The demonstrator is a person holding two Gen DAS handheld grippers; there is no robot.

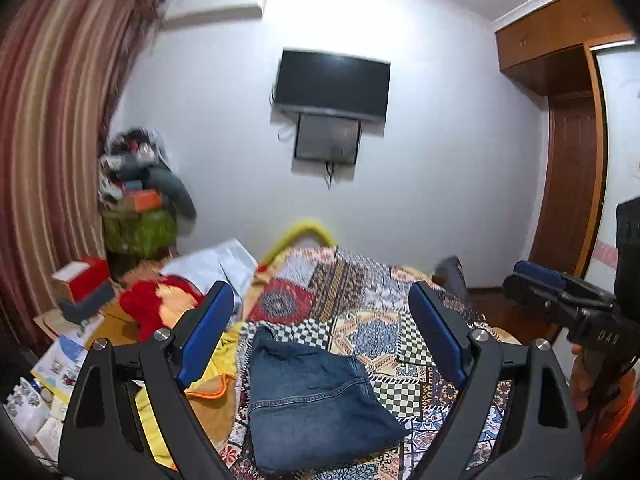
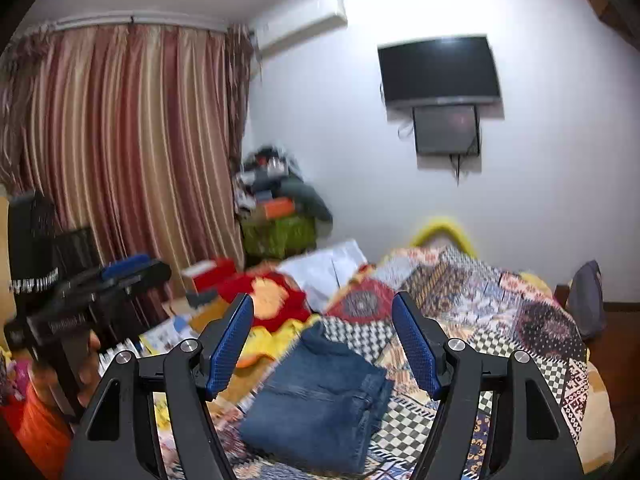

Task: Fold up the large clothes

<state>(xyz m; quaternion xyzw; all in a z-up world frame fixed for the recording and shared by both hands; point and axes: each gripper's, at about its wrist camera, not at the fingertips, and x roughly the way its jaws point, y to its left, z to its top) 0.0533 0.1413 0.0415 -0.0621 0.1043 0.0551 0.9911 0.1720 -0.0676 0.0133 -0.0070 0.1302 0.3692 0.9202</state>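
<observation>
Left wrist view: the left hand-held gripper [image 1: 320, 320] has its two blue-padded fingers [image 1: 206, 332] spread wide, with nothing between them and nothing touching the pads. It hangs in the air above the bed [image 1: 420, 344], which is covered by a patchwork quilt. The folded jeans [image 1: 316, 400] lie flat on the quilt, at about 6 o'clock in this view, framed between the fingers but well below them. At 3 o'clock the right hand-held gripper [image 1: 536, 280] shows side-on, held by a hand [image 1: 584, 384] in an orange sleeve.

Right wrist view: the right hand-held gripper [image 2: 322, 340] also stands parted, somewhat less wide, and empty. The folded jeans [image 2: 320, 404] sit at 6 o'clock on the bed [image 2: 520, 312], clear of the pads. At 9 o'clock the left hand-held gripper [image 2: 120, 270] appears, blurred. A red and orange cloth [image 2: 272, 300] lies at about 10 o'clock from the jeans.
</observation>
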